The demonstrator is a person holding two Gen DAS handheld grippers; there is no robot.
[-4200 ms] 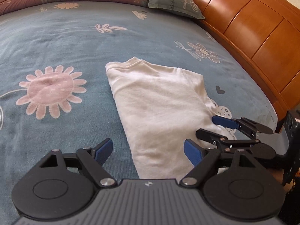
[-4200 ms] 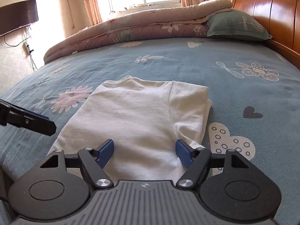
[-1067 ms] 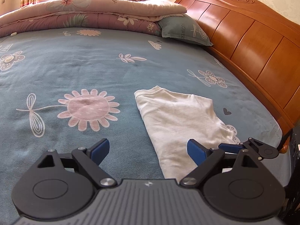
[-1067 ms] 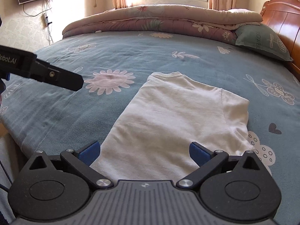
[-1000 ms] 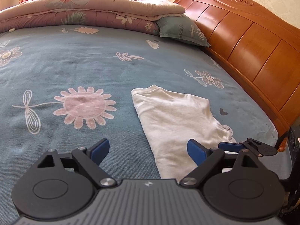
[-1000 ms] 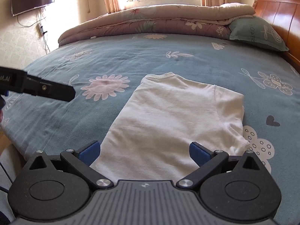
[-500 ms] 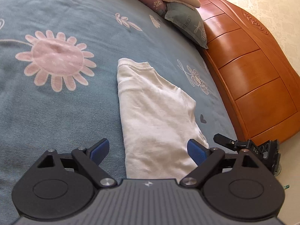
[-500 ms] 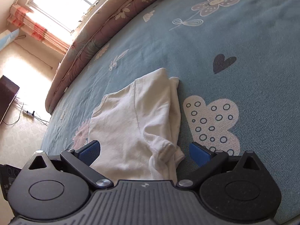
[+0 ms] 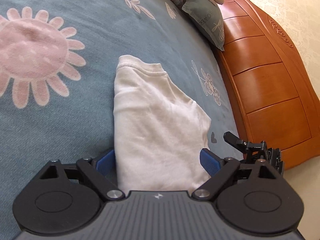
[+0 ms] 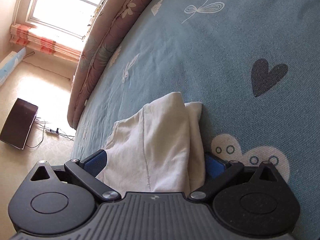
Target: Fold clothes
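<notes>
Each tool, left [image 9: 158,161] and right [image 10: 155,163], stood wide open astride the near end of the half-folded white T-shirt [image 9: 158,120] on the bed [image 9: 60,110], gripping nothing, seemingly poised to pinch it.

Folded T-shirt [image 9: 156,124] lying on the bedspread [image 9: 60,104], near the bed's right side. Left gripper [image 9: 158,161] at its near end, fingers spread on either side of the cloth; right gripper [image 10: 155,163] likewise at the sleeve edge. Headboard [image 9: 266,84] to the right; pillow [image 9: 206,22] and rolled quilt [image 10: 112,38] beyond the shirt.
</notes>
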